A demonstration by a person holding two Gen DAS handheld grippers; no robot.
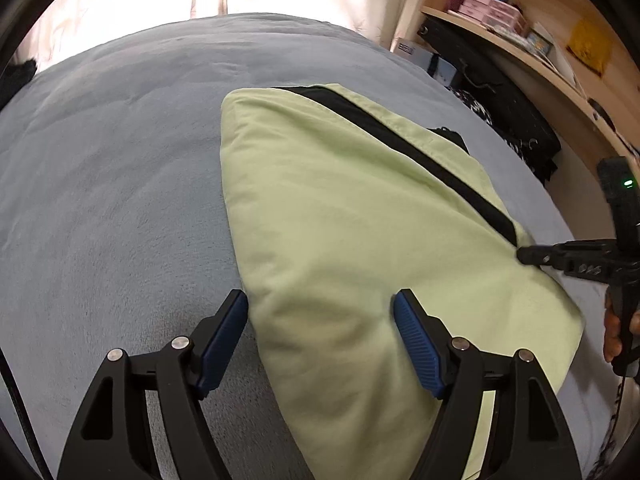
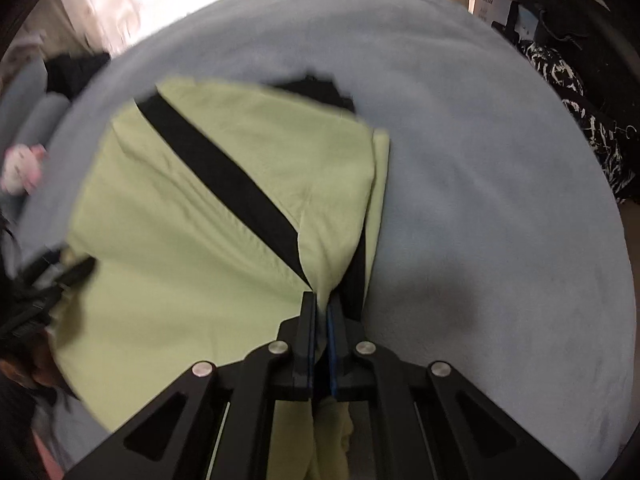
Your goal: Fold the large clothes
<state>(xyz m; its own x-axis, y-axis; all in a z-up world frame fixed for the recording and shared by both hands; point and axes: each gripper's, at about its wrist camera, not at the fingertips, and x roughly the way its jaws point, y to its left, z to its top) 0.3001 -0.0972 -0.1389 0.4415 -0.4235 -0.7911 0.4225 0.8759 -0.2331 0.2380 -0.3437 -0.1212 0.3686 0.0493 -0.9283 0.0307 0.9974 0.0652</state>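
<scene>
I can read no text anywhere. The white box [image 2: 486, 2] at the upper right of my right wrist view carries dark print, too blurred to make out.

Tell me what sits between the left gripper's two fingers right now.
In the left wrist view, the open left gripper has the near edge of the folded light-green garment and a strip of grey-blue blanket between its fingers.

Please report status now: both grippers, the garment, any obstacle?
Left gripper open, over light-green garment. Right gripper shut on garment edge near black stripe. Garment partly folded on grey-blue blanket. No obstacle visible.
</scene>
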